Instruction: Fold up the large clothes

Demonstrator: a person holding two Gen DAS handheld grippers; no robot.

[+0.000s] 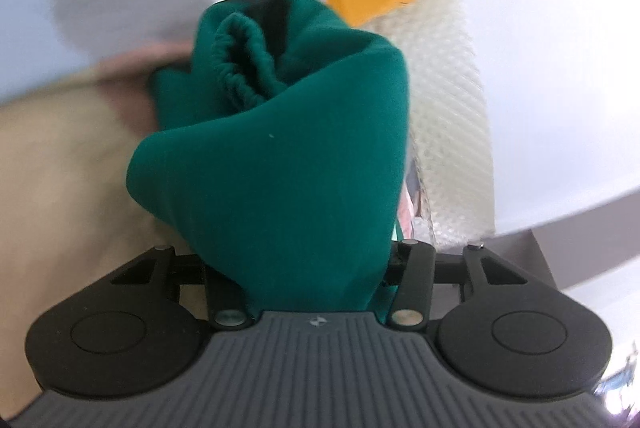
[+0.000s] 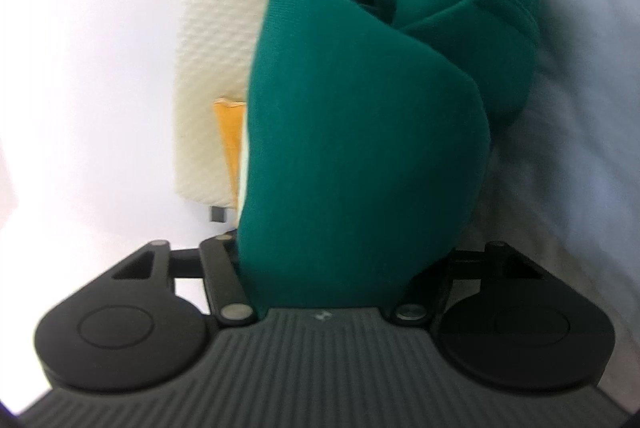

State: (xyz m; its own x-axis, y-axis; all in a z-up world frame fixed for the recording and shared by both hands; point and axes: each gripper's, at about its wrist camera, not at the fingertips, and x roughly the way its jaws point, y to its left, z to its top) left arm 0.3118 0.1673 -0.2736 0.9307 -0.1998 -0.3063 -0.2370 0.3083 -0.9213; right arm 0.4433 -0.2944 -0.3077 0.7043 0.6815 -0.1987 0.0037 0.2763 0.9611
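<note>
Both claws, left gripper [image 1: 316, 268] and right gripper [image 2: 332, 268], clamped bunched folds of the dark green knit garment [image 1: 280, 164]; lifting evenly would likely keep its edges aligned.

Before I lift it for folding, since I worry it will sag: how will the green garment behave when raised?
Probably floppy: the green garment bunches in soft rolls between the left gripper arms, and likewise at the right gripper. Its gathered elastic band may stretch rather than hold shape. The knit looks matte, so it seems unlikely to slip once pinched.
</note>
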